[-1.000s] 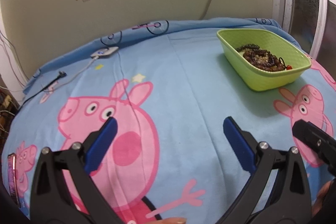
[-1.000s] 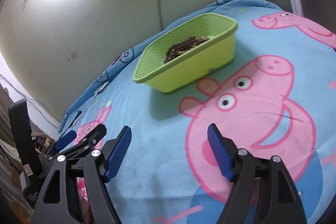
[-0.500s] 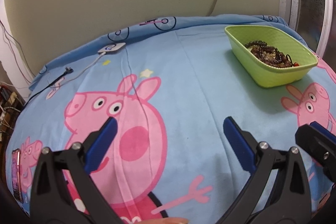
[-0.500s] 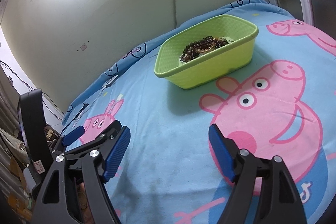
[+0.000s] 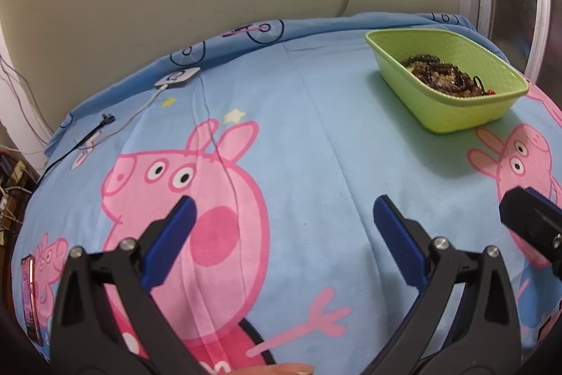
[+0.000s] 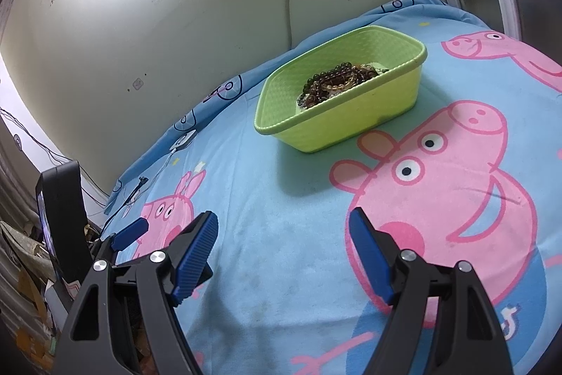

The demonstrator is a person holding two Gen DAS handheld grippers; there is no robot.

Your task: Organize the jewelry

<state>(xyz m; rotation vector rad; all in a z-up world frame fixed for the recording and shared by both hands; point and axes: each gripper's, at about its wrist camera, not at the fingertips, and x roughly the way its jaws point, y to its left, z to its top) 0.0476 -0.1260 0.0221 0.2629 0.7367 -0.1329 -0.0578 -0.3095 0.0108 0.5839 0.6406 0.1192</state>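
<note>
While both tongs (left (image 5: pixel 282 220), right (image 6: pixel 282 236)) gape empty, green basket (image 6: pixel 354 125) holds beaded bracelets (image 6: pixel 337 81), heaped.

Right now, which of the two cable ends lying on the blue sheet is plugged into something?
The white cable: it runs into the small white box near the wall. The black cable beside it ends in a bare plug.

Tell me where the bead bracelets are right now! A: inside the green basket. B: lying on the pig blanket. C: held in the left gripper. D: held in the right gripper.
A: the brown bead bracelets lie heaped inside the green basket on the Peppa Pig blanket, while the left gripper and the right gripper are both open and hold nothing.
</note>
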